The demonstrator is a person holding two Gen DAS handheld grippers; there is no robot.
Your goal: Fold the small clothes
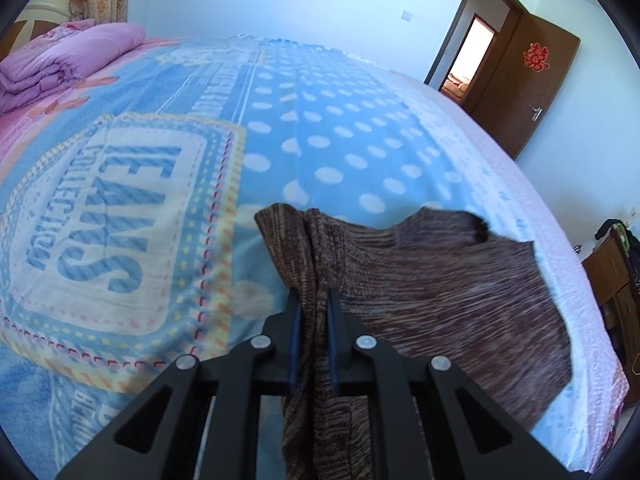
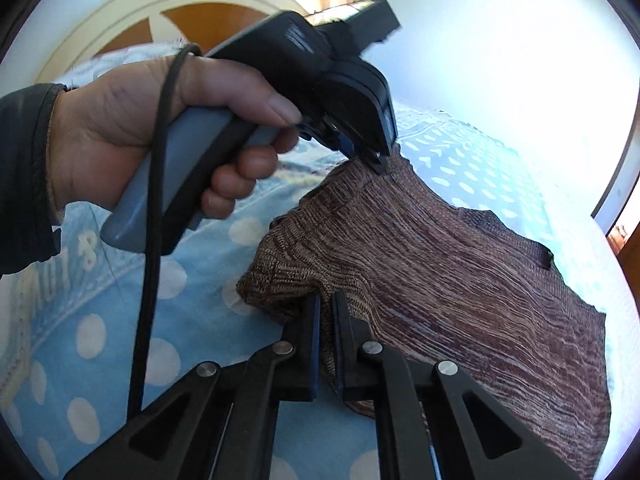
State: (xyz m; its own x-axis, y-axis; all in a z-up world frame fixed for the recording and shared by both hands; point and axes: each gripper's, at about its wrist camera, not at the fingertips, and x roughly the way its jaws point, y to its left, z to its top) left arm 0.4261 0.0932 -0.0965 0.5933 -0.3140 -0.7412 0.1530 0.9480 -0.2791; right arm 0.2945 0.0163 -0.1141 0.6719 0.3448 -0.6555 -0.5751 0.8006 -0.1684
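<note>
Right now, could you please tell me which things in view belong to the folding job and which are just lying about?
Belongs to the job:
brown knit garment
left hand-held gripper, shut on it
right hand-held gripper, shut on it

Just lying about:
folded pink quilt
blue dotted blanket underneath
brown door

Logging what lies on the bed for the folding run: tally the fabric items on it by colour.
Brown knit garment: 1
Pink folded quilt: 1
Blue patterned bedspread: 1
Total: 3
</note>
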